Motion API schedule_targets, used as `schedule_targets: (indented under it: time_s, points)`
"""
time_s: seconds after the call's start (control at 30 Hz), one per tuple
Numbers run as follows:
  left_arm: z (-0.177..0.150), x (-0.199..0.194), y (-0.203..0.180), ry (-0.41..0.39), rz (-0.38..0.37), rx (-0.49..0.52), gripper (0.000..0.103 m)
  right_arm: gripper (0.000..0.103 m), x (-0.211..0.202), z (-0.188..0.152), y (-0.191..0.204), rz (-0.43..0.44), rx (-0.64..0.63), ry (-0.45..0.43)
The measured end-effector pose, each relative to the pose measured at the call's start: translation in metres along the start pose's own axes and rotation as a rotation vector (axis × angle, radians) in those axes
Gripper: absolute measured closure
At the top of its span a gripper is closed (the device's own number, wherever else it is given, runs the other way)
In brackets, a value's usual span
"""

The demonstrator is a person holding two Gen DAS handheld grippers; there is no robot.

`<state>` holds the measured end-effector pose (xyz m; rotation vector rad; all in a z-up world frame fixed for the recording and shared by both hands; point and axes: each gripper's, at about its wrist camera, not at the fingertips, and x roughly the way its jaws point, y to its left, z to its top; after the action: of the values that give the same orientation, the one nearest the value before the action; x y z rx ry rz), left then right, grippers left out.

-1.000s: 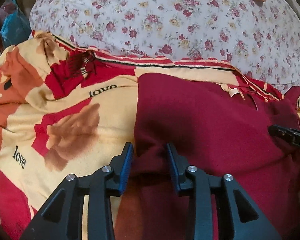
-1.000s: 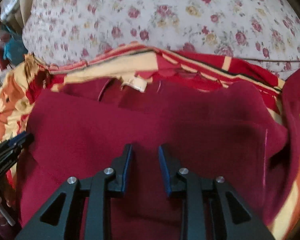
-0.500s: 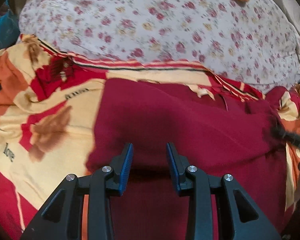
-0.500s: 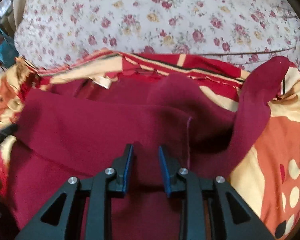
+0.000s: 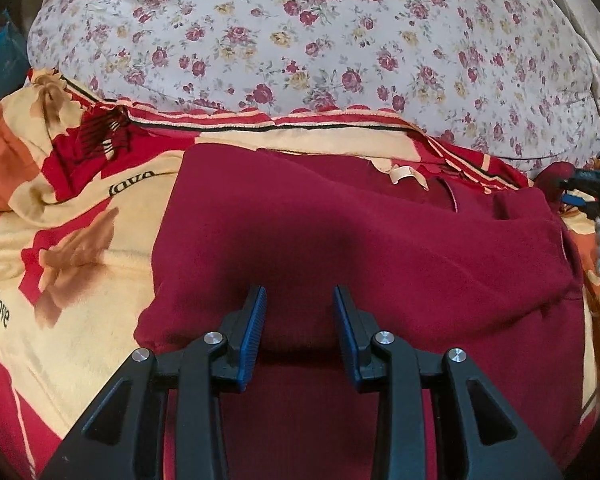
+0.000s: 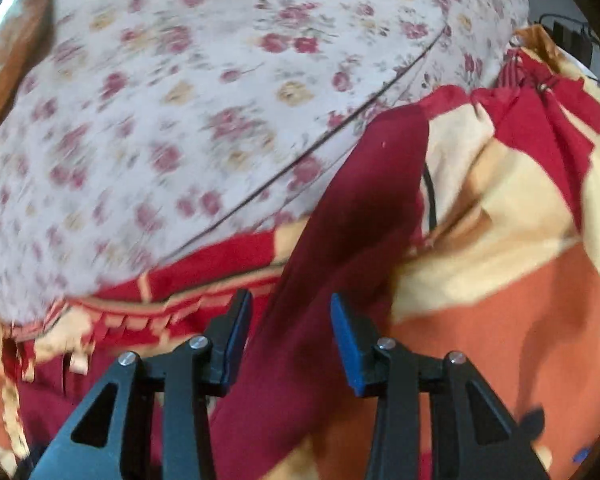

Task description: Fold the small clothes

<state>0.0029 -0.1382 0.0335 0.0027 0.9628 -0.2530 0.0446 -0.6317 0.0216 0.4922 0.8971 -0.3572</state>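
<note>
Left wrist: floral pillow (image 5: 320, 40) lies behind maroon garment (image 5: 360, 240) on patterned blanket (image 5: 80, 260).

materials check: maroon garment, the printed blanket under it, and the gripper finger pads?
Maroon garment: looks like a soft knit or fleece, matte, drapes in thick rounded folds; exact fibre unclear.
Printed blanket: plush fleece-like pile, slightly fuzzy surface, soft-edged print.
Finger pads on the left gripper: blue, fine ribbing on the edge, probably rubber or soft plastic; black finger bodies look like rigid matte plastic.

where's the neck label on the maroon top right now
In the left wrist view the label sits at the top's far edge, right of centre, just before the floral pillow.
</note>
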Motion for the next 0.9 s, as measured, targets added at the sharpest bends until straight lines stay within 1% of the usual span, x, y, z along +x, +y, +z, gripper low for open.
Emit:
schedule_targets:
  time_s: [0.2,0.3,0.43,0.5,0.63,0.7,0.77,0.8,0.83,0.9]
  points:
    - [0.003,0.003,-0.004,0.000,0.009,0.018,0.089,0.060,0.039,0.009,0.007,-0.064,-0.001,0.039]
    - [0.003,0.004,-0.004,0.003,0.013,0.018,0.090,0.060,0.045,0.009,0.014,-0.082,-0.024,0.039]
    - [0.003,0.005,-0.004,0.003,0.016,0.018,0.089,0.060,0.046,0.006,0.029,-0.080,-0.053,0.034]
    - [0.003,0.005,-0.004,0.004,0.019,0.022,0.089,0.059,0.051,0.004,0.036,-0.100,-0.063,0.051]
    - [0.003,0.005,-0.005,0.003,0.020,0.022,0.089,0.059,0.062,-0.002,0.037,-0.134,-0.047,0.088]
    - [0.003,0.005,-0.005,0.004,0.021,0.022,0.089,0.063,0.065,-0.007,0.036,-0.135,-0.038,0.098]
    - [0.003,0.005,-0.005,0.004,0.021,0.024,0.089,0.081,0.064,-0.011,0.035,-0.142,-0.046,0.091]
    - [0.003,0.005,-0.005,0.004,0.021,0.024,0.089,0.085,0.061,-0.012,0.034,-0.132,-0.046,0.083]
    - [0.003,0.005,-0.005,0.005,0.020,0.024,0.089,0.093,0.055,-0.013,0.027,-0.112,-0.036,0.073]
    - [0.003,0.003,-0.004,0.008,0.017,0.022,0.089,0.095,0.043,-0.015,0.022,-0.063,-0.010,0.049]
